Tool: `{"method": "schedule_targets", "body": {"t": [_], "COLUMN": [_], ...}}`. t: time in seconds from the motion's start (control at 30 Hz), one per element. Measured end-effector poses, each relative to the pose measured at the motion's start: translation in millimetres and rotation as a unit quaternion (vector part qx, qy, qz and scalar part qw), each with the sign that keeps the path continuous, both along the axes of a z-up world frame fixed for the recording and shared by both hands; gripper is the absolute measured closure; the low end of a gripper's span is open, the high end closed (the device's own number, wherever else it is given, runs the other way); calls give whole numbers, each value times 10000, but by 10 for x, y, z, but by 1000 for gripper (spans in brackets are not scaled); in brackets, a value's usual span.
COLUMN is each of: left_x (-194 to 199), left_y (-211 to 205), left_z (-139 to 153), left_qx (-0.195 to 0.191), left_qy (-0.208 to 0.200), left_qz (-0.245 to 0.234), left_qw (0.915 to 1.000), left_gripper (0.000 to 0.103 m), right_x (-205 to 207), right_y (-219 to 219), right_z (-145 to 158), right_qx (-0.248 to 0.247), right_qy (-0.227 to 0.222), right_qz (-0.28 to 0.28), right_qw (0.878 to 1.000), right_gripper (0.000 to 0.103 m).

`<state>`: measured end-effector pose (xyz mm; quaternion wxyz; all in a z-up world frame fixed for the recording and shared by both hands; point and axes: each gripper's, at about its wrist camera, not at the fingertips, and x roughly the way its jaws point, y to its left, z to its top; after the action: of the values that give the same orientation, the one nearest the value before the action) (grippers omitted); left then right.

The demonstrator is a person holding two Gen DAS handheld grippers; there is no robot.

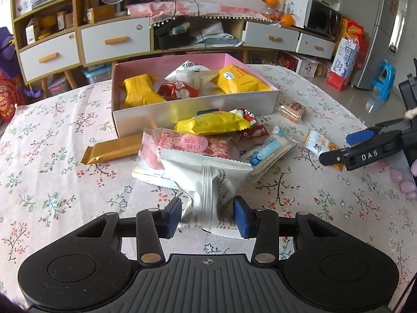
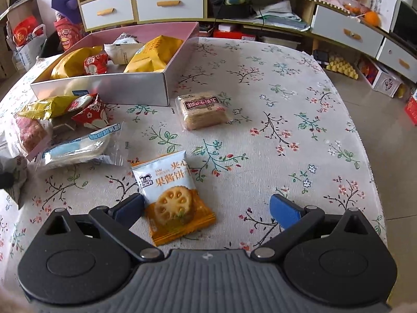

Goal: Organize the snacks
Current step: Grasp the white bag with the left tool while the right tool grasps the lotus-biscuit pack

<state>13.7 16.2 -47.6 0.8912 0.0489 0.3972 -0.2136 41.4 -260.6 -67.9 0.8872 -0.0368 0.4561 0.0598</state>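
A white crinkled plastic snack packet with grey print (image 1: 208, 190) stands between the fingers of the left gripper (image 1: 207, 215). Both blue pads (image 1: 174, 212) press against its lower part and pinch it in at the waist, so the gripper is clamped on it. Its upper sealed edge leans against the loose heap of snacks just in front.

That heap lies on the floral cloth-covered table (image 1: 52, 156), against the front wall of a shallow pink-lined cardboard box (image 1: 192, 109). It includes a pink flowered packet (image 1: 192, 144), a yellow foil packet (image 1: 211, 124), a flat gold wrapper bar (image 1: 112, 149) and a clear packet with blue print (image 1: 268, 148). Inside the box lie two more yellow packets, a red one and a white one.

Further right, the right gripper (image 2: 207, 208) hovers low with its fingers wide apart. A white and orange jam biscuit packet (image 2: 172, 198) lies flat on the cloth between them, touching or just beside the left pad (image 2: 130, 207) and well apart from the right one. Beyond it sits a clear packet of pale square biscuits with a brown label (image 2: 202, 110), near the box's corner.
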Motion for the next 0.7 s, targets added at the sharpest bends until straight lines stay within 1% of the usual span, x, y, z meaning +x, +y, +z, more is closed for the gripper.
{"method": "schedule_targets", "body": {"t": [0.07, 0.23, 0.37, 0.43, 0.47, 0.5, 0.53, 0.57, 0.7], "left_x": [10, 29, 53, 52, 51, 42, 38, 35, 38], "left_y": [-5, -35, -57, -63, -64, -64, -60, -53, -16], "left_z": [-8, -36, -50, -44, -34, -23, -11, -3, 29], "left_qx": [2, 36, 40, 39, 32, 34, 35, 22, -23], "left_qy": [12, 22, 64, 72, 66, 40, 28, 35, 70], "left_qz": [12, 42, 90, 104, 105, 123, 133, 150, 229], "left_qw": [10000, 10000, 9999, 9999, 9999, 9999, 9999, 9999, 9997], "left_gripper": [62, 62, 62, 66, 67, 70, 71, 72, 74], "right_x": [5, 7, -12, -21, -28, -35, -42, -49, -71], "right_y": [25, 130, 174, 191, 202, 216, 231, 253, 340], "right_z": [7, 44, 68, 80, 85, 92, 98, 108, 123], "right_qx": [-31, -80, -61, -37, -25, -6, 7, 3, -179], "right_qy": [-20, -67, -89, -86, -86, -84, -84, -85, -145], "right_qz": [57, 358, 484, 539, 576, 623, 666, 710, 830], "right_qw": [10000, 9993, 9988, 9985, 9983, 9980, 9977, 9974, 9963], "right_gripper": [4, 17, 31, 37, 43, 51, 55, 64, 66]}}
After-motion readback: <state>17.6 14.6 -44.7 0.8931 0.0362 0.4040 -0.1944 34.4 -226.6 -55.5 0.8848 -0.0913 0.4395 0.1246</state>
